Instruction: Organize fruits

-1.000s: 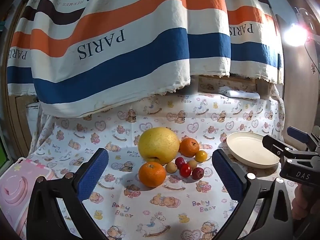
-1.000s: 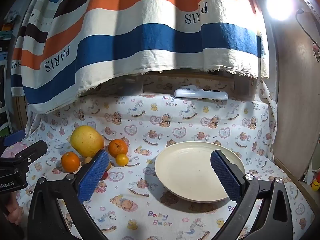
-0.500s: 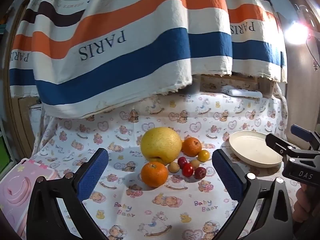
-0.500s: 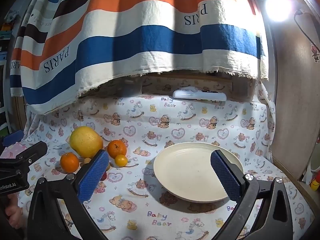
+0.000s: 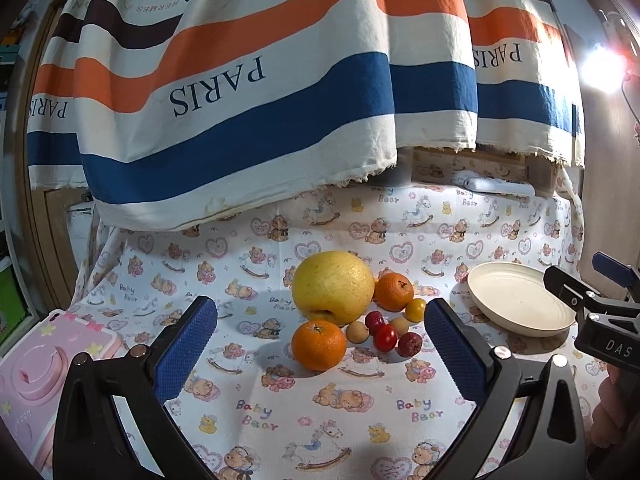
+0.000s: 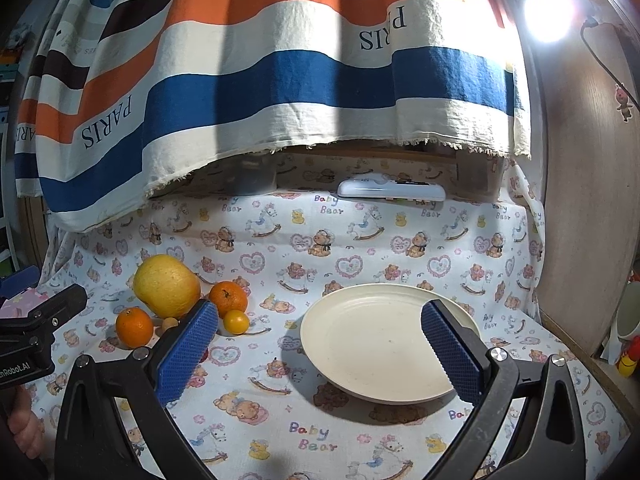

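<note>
Bear-print cloth [image 5: 256, 416] under a hanging striped towel [image 5: 240, 92]. Left gripper [image 5: 320, 344] spread wide, empty; fruit cluster straight ahead between its fingers: pomelo [image 5: 333, 287] behind, orange [image 5: 319, 345] nearest, stem up. Right gripper [image 6: 320, 344] also spread, empty; plate [image 6: 384, 340] lies flat ahead of it.

Tablecloth [image 5: 280, 408]: thin printed cloth, matt, lightly creased.
Striped drape [image 5: 248, 92]: heavier woven cloth, frayed lower hem.
Plate [image 6: 384, 344]: smooth, cream, soft sheen; plastic or ceramic, hard to tell.
Pomelo [image 5: 333, 287]: dimpled yellow rind, dull.
Oranges [image 5: 319, 345]: pebbled skin, slight gloss.
Cherry tomato [image 5: 385, 337]: slick, shiny.
Gripper pads [image 5: 186, 346]: blue, knurled, rubbery.
Gripper frame [image 5: 516, 396]: black matt plastic, bright metal screws.
Right-edge panel [image 6: 588, 200]: wood-grain, matt.
</note>
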### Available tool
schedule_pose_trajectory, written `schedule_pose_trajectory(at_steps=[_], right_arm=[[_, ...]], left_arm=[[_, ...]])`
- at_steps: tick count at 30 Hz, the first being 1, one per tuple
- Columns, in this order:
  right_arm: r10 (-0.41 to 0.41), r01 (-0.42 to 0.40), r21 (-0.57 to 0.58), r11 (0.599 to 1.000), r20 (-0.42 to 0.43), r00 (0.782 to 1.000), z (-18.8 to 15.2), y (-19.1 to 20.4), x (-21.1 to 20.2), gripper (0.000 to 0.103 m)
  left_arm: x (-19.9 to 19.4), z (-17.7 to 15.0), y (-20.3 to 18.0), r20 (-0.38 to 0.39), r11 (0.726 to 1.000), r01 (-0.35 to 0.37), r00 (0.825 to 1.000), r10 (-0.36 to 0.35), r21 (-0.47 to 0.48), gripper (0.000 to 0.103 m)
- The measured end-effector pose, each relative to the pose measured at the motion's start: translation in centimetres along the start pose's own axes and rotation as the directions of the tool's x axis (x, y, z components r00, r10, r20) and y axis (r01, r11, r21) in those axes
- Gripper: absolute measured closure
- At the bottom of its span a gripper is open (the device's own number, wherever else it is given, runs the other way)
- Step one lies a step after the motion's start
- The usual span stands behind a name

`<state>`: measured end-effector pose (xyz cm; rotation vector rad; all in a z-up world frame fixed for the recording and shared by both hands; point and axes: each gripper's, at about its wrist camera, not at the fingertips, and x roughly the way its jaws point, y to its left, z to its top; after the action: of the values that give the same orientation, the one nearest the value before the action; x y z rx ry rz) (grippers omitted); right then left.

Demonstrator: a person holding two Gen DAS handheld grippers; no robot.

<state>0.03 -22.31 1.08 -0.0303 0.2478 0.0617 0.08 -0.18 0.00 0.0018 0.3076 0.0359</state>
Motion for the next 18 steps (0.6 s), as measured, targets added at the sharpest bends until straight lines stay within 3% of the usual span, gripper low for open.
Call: schedule_pose_trajectory(at_steps=[9,13,16,18], right_arm=[[-0.001,0.001,-0.002,1.0,0.003,1.0,-0.04,0.02,-0.09,0.001],[0.0,0.0,-0.004,1.0,0.001,1.0,-0.04,0.06,-0.02,0.001],[0.0,0.0,-0.001,1.0,0.004,1.0,-0.05,-0.04,-0.13,0.001],[0.0,0.0,-0.003,1.0,0.0,1.0,-0.01,0.07,-0.01,0.001]], left_arm=[[-0.29,0.12,0.09,0.008,1.0,0.006,1.0,-0.006,0.0,0.0],[-0.46,0.14,0.55,0.013,0.998,0.067,0.998,-0.067,-0.015,0.0],[-0.71,0.18,0.4,0.029,1.0,0.022,0.999,-0.022,-0.008,0.0],[-0.65,0.17,0.34,0.028,0.999,0.034,0.999,-0.034,-0.005,0.0]])
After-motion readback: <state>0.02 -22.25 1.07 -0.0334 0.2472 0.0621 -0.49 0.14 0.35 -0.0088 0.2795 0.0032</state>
